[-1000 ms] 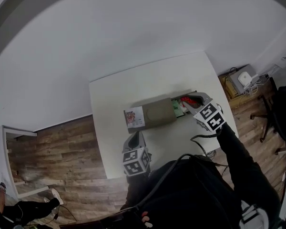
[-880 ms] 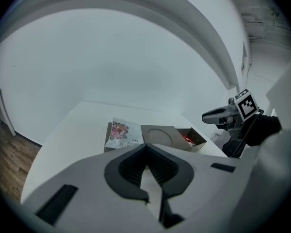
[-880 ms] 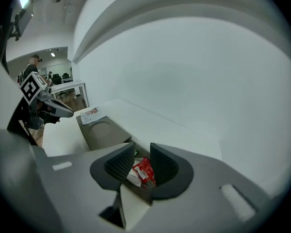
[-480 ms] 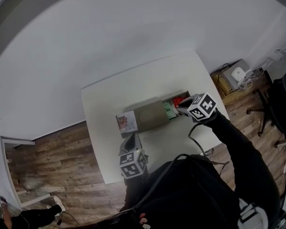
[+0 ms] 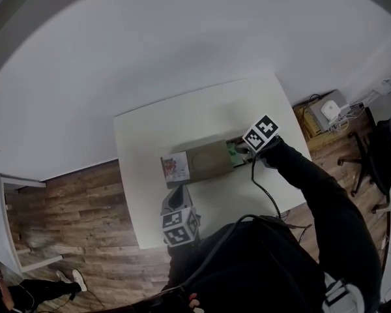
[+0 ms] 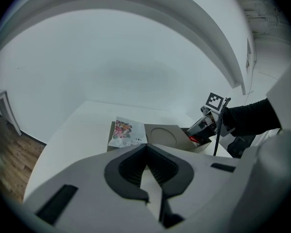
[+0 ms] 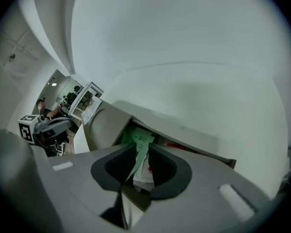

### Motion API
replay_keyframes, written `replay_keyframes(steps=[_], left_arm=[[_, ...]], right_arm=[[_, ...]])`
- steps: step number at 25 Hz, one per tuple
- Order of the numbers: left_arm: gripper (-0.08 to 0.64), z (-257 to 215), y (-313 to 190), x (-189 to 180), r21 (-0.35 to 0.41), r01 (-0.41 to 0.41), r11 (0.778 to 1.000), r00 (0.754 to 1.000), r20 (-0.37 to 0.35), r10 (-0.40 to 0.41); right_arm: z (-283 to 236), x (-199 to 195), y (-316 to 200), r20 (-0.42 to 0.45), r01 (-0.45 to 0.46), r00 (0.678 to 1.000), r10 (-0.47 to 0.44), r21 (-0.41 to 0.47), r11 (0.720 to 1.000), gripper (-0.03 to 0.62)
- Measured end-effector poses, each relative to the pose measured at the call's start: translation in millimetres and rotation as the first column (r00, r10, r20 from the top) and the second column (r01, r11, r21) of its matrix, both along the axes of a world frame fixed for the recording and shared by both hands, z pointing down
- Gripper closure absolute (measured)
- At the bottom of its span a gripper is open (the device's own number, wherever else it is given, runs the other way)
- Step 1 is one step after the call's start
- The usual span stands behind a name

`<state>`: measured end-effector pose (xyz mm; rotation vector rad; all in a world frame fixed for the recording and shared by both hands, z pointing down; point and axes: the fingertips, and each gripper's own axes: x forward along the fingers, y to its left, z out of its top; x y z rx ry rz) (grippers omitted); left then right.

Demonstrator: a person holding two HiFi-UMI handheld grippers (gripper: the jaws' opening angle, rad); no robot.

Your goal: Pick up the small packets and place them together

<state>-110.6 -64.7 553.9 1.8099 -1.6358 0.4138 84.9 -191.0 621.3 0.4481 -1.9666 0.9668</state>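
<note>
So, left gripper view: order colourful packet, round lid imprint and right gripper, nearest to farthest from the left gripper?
From the left gripper:
1. colourful packet, on the box's left end.
2. round imprint, mid-lid, just beyond.
3. right gripper, far right, jaws just opened slightly around a green packet.

Two tools: left hand-held gripper (image 6: pixel 146 149), right hand-held gripper (image 7: pixel 143 149). One bench (image 6: pixel 77 130). One cardboard box (image 6: pixel 162 136). At least three packets: colourful packet (image 6: pixel 127 132), green packet (image 7: pixel 140 137), white packet (image 7: pixel 144 174).
</note>
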Motion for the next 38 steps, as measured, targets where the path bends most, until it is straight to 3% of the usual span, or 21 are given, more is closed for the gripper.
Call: replay_keyframes(steps=[3,8,14,25,38], left_arm=[[0.56,1,1,-3,-0.003,0.011,1.0,1.0,0.002,-0.011],[0.56,4,1,-4,-0.008,0.014,1.0,1.0,0.006,-0.014],[0.56,4,-2,-5,-0.005,0.012,1.0,1.0,0.015,-0.012],[0.56,5,-4,-3,-0.015,0.005,1.0,1.0,0.018,-0.005],[0.56,6,-4,-6,-0.013,0.003,1.0,1.0,0.019,-0.003]], right_arm=[[9,1,1,-0.039,0.017,0.999,-0.018,-0.023,1.0,0.508],[19,0,-1,-0.04,-0.018,0.999,0.015,-0.093,0.996,0.501],[22,-1,-2,-0.055,-0.024,0.998,0.018,-0.116,0.993,0.502],[24,-5,5,-0.029,-0.027,0.999,0.022,-0.185,0.982,0.552],[13,-1,2,0.024,-0.044,0.998,0.049,-0.175,0.983,0.589]])
